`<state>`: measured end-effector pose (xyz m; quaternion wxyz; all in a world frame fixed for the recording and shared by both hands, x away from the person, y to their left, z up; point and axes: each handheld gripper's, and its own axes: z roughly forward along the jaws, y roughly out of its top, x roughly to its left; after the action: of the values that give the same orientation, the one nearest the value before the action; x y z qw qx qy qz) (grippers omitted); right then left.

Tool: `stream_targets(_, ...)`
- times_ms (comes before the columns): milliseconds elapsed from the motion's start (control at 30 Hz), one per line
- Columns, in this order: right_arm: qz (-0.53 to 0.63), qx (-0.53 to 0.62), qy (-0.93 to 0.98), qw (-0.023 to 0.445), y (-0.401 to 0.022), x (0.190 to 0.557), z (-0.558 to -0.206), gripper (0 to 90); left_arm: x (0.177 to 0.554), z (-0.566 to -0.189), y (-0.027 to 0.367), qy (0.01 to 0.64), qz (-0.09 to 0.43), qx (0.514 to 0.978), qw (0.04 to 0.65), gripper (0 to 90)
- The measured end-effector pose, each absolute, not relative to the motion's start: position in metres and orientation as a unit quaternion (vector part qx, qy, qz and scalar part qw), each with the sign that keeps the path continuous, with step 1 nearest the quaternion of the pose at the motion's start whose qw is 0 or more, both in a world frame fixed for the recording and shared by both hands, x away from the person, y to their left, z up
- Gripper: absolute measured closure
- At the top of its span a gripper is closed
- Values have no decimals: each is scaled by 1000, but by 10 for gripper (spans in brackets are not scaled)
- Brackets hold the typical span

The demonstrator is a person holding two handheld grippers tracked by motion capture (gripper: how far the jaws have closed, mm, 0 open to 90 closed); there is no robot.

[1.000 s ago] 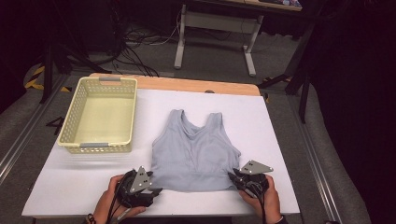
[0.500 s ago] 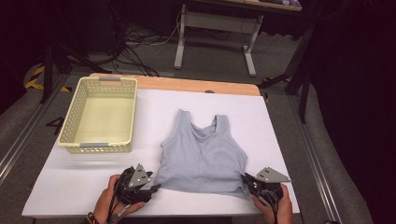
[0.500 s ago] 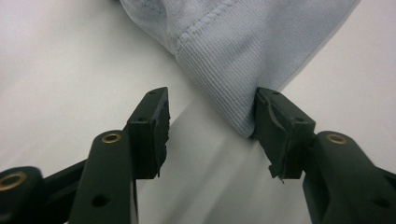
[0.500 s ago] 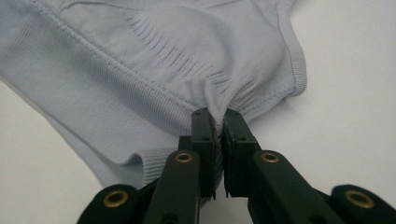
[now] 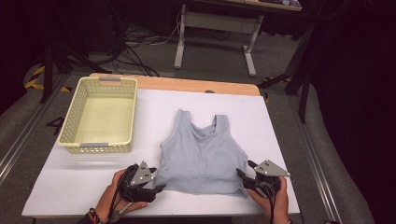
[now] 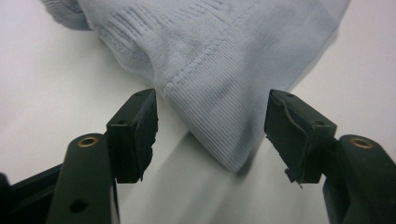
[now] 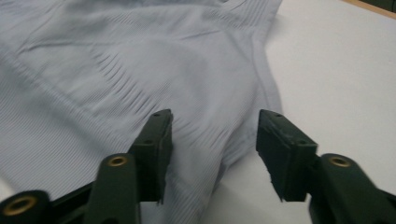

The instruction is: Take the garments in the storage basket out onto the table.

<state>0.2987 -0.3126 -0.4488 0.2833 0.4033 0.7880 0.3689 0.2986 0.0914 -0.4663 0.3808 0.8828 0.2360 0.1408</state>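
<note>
White surface (image 5: 84,186) carried a pale blue crop top (image 5: 203,156) laid flat, straps away from the person, near a yellow basket (image 5: 100,114). Left hand-held gripper (image 5: 156,189) and right hand-held gripper (image 5: 243,176) sat at its two hem corners, likely after tugging it smooth. Right jaws had just been opening, hem corner loose between them; left jaws also released around their corner (image 6: 219,135). Gripper views showed rib knit and unpinched cloth (image 7: 210,140); high view gave the layout.

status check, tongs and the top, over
Left tongs open, hem corner between the jaws. Right tongs just opened, astride other corner. Grey top flat on table. Basket clear to the side.
</note>
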Motion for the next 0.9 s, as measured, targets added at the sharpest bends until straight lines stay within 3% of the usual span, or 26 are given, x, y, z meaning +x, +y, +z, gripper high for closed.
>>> stream_targets(167,388,431,766,278,-319,315,-449,362,308,-472,88,228,116,890,377,345)
stream_targets(200,379,436,767,279,-319,325,-450,327,312,-471,88,229,116,889,379,382)
stream_targets(333,374,456,766,254,-320,346,-456,321,317,-470,88,220,110,892,379,506)
stream_targets(400,370,466,768,237,-321,357,-460,324,318,-468,89,210,111,897,373,647)
stream_targets(433,366,467,771,231,-321,362,-462,343,319,-467,89,205,114,899,370,647)
stream_targets(467,359,463,781,214,-320,369,-462,406,322,-466,90,197,112,903,365,757)
stream_targets(533,361,451,792,199,-317,374,-462,550,323,-466,90,195,114,904,364,835)
stream_targets(567,361,451,792,199,-317,374,-462,550,324,-466,90,192,115,903,366,835)
stream_targets(600,366,448,794,188,-316,377,-462,656,325,-465,91,190,119,904,364,851)
stream_targets(633,366,448,794,188,-316,377,-462,656,326,-464,91,190,123,904,361,851)
stream_targets(700,369,435,800,186,-313,379,-461,756,329,-460,94,190,129,904,361,855)
stream_targets(900,361,418,807,209,-298,389,-460,794,331,-452,108,202,138,896,371,856)
